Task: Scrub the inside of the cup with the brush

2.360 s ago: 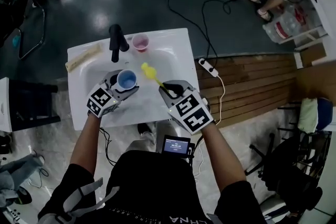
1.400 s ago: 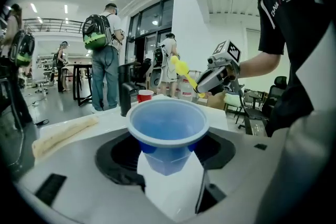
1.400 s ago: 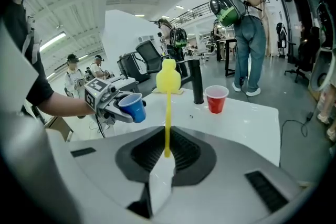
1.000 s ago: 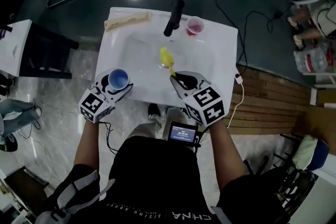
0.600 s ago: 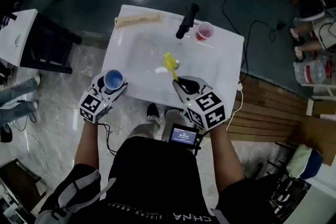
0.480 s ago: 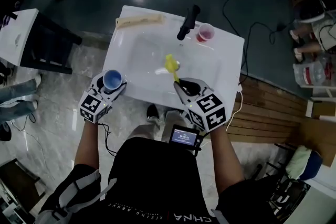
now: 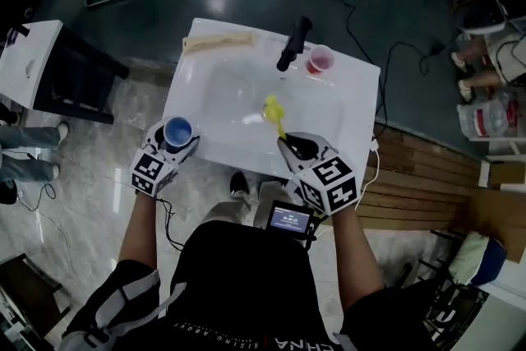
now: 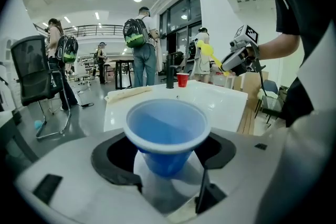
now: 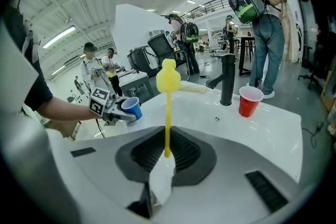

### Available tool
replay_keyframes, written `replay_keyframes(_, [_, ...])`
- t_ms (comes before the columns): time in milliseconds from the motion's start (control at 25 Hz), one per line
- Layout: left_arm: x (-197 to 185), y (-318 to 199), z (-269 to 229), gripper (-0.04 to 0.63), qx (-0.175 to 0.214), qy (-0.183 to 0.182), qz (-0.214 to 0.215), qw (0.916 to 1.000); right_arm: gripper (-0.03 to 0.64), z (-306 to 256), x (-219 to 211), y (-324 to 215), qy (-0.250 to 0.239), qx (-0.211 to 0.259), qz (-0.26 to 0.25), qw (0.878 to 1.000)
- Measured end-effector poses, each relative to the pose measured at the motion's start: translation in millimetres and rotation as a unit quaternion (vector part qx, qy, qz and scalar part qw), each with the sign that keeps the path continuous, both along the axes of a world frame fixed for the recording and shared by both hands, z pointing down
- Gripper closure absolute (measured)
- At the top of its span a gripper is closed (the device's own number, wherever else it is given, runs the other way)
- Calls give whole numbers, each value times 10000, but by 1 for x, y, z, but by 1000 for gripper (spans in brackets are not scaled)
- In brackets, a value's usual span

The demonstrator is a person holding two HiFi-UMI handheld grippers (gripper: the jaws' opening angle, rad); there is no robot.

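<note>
A blue cup point(image 7: 177, 130) stands upright between the jaws of my left gripper point(image 7: 178, 143), which is shut on its body below the rim. The cup hangs at the front left corner of the white sink point(image 7: 238, 131). In the left gripper view the blue cup point(image 8: 167, 134) fills the middle and looks empty. My right gripper point(image 7: 290, 145) is shut on the thin handle of a yellow brush point(image 7: 274, 108). Its head points up over the basin. In the right gripper view the brush point(image 9: 168, 80) rises from the jaws. Cup and brush are apart.
A black faucet point(image 7: 293, 43) and a red cup point(image 7: 320, 60) stand at the sink's far rim, with a pale long object point(image 7: 218, 41) at its far left corner. A white cabinet point(image 7: 29, 62) stands left. Cables cross the floor, and people point(image 8: 140, 44) stand beyond.
My left gripper has carried the blue cup left and toward me, from over the basin to the sink's front left corner, away from the brush. The right gripper and brush have stayed put.
</note>
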State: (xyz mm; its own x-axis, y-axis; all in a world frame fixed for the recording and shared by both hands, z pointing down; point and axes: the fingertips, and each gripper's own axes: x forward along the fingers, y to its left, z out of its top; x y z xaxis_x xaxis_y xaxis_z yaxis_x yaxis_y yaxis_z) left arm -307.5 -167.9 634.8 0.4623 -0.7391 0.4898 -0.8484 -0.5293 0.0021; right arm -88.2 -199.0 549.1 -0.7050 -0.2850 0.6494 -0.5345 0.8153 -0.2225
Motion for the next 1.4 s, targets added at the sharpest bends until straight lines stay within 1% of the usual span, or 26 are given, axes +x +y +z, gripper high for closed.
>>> replay_keyframes(160, [1, 1, 5, 296, -113, -215, 49, 9997, 580, -1, 2, 3, 41, 39, -52, 10000])
replay_keyframes(320, [-2, 3, 6, 250, -181, -350, 14, 9992, 580, -3, 2, 4, 12, 60, -65, 10000])
replay_keyframes(440, [-6, 7, 5, 213, -256, -383, -23, 9989, 580, -3, 1, 6, -6, 47, -72, 10000])
replay_keyframes(600, [-14, 20, -3, 213, -312, -561, -39, 9979, 580, -4, 0, 7, -52, 43, -33, 10000])
replay_keyframes(680, [-20, 31, -9, 213, -330, -551, -132, 9979, 580, -6, 1, 8, -73, 63, 27, 9999])
replay_keyframes(920, [-38, 72, -27, 219, -284, -247, -319, 9988, 580, -9, 12, 12, -138, 167, 327, 9992])
replay_keyframes(960, [-38, 78, -29, 252, -267, -209, -331, 9989, 580, -10, 16, 14, -153, 184, 409, 9989])
replay_keyframes(1000, [-38, 84, -30, 299, -258, -164, -342, 9989, 580, -10, 20, 16, -164, 200, 499, 9984])
replay_keyframes(1080, [-35, 95, -29, 350, -307, 2, -380, 9988, 580, -11, 31, 21, -188, 221, 667, 9974])
replay_keyframes(1120, [-30, 101, -27, 365, -352, 118, -410, 9985, 580, -12, 36, 24, -209, 221, 733, 9968])
replay_keyframes(1160, [-24, 106, -27, 395, -389, 254, -437, 9980, 580, -12, 42, 27, -244, 214, 790, 9964])
replay_keyframes(1240, [-6, 115, -29, 477, -400, 613, -453, 9963, 580, -12, 55, 34, -348, 186, 898, 9952])
replay_keyframes(1320, [18, 120, -34, 565, -366, 1097, -427, 9924, 580, -10, 67, 42, -438, 162, 1004, 9938])
replay_keyframes(1360, [31, 123, -36, 580, -368, 1359, -402, 9892, 580, -9, 73, 47, -467, 156, 1042, 9933])
replay_keyframes(1400, [45, 125, -38, 580, -391, 1618, -374, 9853, 580, -7, 78, 52, -488, 157, 1064, 9930])
